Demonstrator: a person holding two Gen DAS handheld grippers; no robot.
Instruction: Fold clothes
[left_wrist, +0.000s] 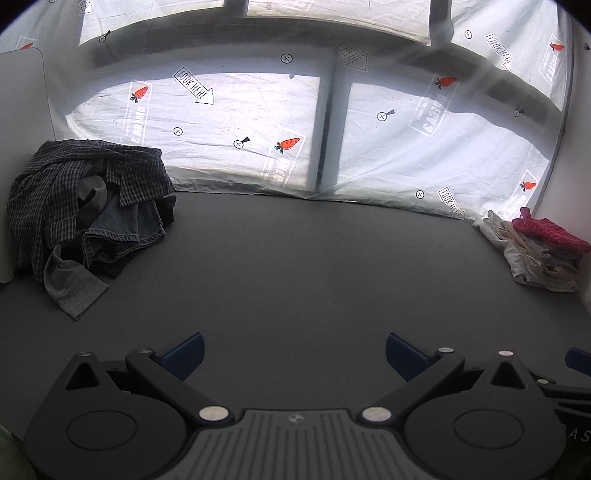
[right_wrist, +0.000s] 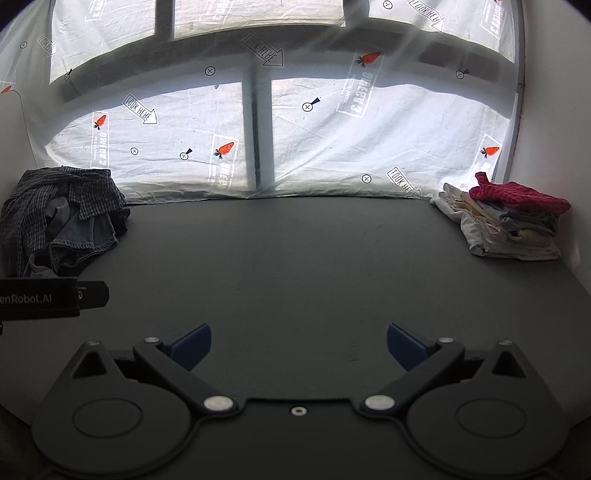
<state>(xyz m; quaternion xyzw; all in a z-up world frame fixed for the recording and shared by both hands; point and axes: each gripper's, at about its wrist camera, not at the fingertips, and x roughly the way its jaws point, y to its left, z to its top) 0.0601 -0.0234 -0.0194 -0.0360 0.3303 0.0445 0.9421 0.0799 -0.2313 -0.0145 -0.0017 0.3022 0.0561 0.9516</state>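
Clothes in a loose dark heap (left_wrist: 88, 210) lie ahead and to the left of both tools on the bench (left_wrist: 295, 266), nearer the left hand-held gripper (left_wrist: 293, 354); a folded stack (right_wrist: 513, 218) sits ahead-right, nearer the right hand-held gripper (right_wrist: 299, 345). Both are spread wide, holding nothing, over bare bench between the piles.

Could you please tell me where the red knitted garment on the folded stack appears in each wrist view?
Left wrist: the red knitted garment sits at the far right edge, atop the folded stack.
Right wrist: red garment at upper right, atop the same stack.
Shared landmark: the dark plaid shirt pile, far left in both.
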